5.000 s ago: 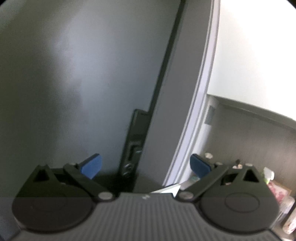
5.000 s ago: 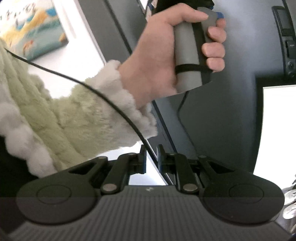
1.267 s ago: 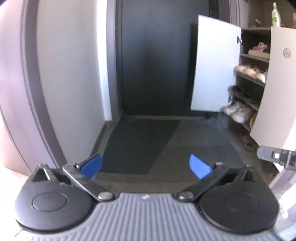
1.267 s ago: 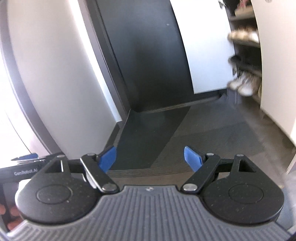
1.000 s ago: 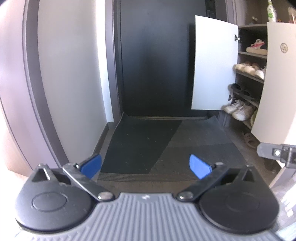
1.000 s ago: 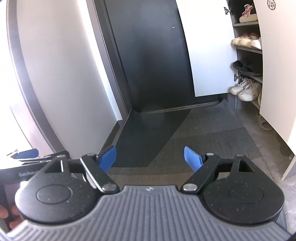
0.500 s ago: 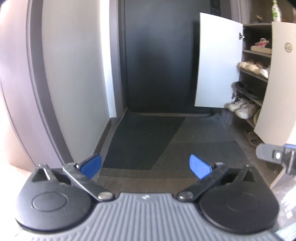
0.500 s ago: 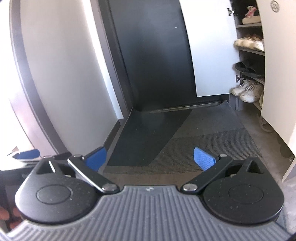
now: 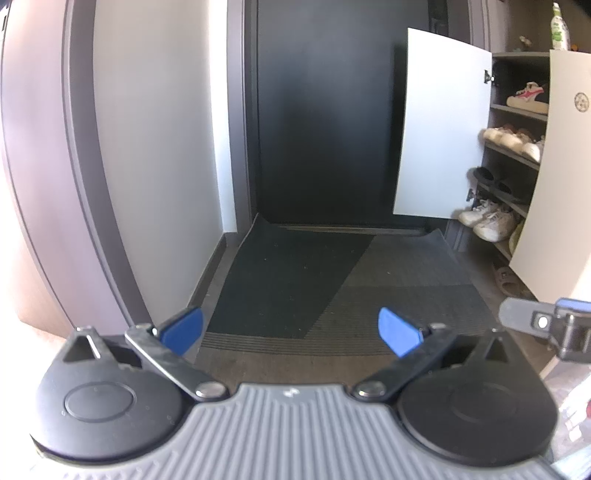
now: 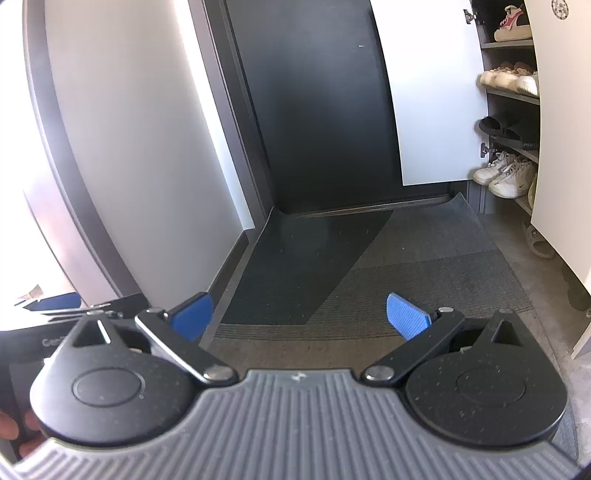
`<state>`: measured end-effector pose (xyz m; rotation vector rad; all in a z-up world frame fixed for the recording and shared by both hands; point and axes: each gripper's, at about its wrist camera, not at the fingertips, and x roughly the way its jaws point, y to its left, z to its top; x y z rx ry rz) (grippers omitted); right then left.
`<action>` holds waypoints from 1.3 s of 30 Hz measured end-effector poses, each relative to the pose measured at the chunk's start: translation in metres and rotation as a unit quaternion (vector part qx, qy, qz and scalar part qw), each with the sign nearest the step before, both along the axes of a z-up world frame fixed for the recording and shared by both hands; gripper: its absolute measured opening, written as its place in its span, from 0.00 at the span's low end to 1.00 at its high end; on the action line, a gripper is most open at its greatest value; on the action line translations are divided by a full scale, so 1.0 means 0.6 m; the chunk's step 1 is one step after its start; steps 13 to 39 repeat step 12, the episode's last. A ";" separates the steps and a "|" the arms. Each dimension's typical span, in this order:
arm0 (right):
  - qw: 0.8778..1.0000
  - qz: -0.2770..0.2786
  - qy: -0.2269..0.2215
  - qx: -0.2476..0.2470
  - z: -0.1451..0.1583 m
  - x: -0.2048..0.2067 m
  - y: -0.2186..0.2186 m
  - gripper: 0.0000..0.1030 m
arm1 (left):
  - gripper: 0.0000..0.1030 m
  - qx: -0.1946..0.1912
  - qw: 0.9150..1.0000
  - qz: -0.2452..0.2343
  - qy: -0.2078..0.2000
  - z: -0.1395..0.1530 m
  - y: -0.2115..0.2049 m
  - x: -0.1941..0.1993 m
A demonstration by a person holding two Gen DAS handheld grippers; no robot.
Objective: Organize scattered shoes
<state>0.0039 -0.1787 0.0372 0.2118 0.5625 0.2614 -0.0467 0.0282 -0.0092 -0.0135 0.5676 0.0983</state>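
Observation:
A pair of white sneakers (image 9: 487, 220) (image 10: 504, 172) sits on the bottom shelf of the open shoe cabinet (image 9: 517, 155) at the right. Black slides (image 10: 498, 131) lie one shelf up, pale shoes (image 10: 508, 79) above them, and a pink-and-white shoe (image 9: 526, 96) (image 10: 511, 23) on the top shelf. A beige sandal (image 9: 508, 280) (image 10: 540, 243) lies on the floor by the near cabinet door. My left gripper (image 9: 290, 328) and my right gripper (image 10: 300, 315) both hang open over the doormat with nothing between their blue pads.
A dark ribbed doormat (image 9: 332, 280) (image 10: 369, 266) covers the floor before the black entry door (image 9: 325, 118). Two white cabinet doors (image 9: 441, 133) (image 10: 561, 129) stand open at the right. The right gripper's finger (image 9: 546, 325) shows at the left view's right edge.
The right gripper's jaws spread wider over the last second. Both views shifted only slightly; the shoes stay where they were.

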 end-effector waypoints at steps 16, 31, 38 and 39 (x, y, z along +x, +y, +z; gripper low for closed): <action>1.000 -0.002 0.002 -0.001 -0.004 -0.001 0.000 1.00 | 1.00 -0.010 1.000 -0.008 0.002 0.000 0.008 -0.004; 1.000 -0.002 0.002 -0.001 -0.004 -0.001 0.000 1.00 | 1.00 -0.010 1.000 -0.008 0.002 0.000 0.008 -0.004; 1.000 -0.002 0.002 -0.001 -0.004 -0.001 0.000 1.00 | 1.00 -0.010 1.000 -0.008 0.002 0.000 0.008 -0.004; 1.000 -0.002 0.002 -0.001 -0.004 -0.001 0.000 1.00 | 1.00 -0.010 1.000 -0.008 0.002 0.000 0.008 -0.004</action>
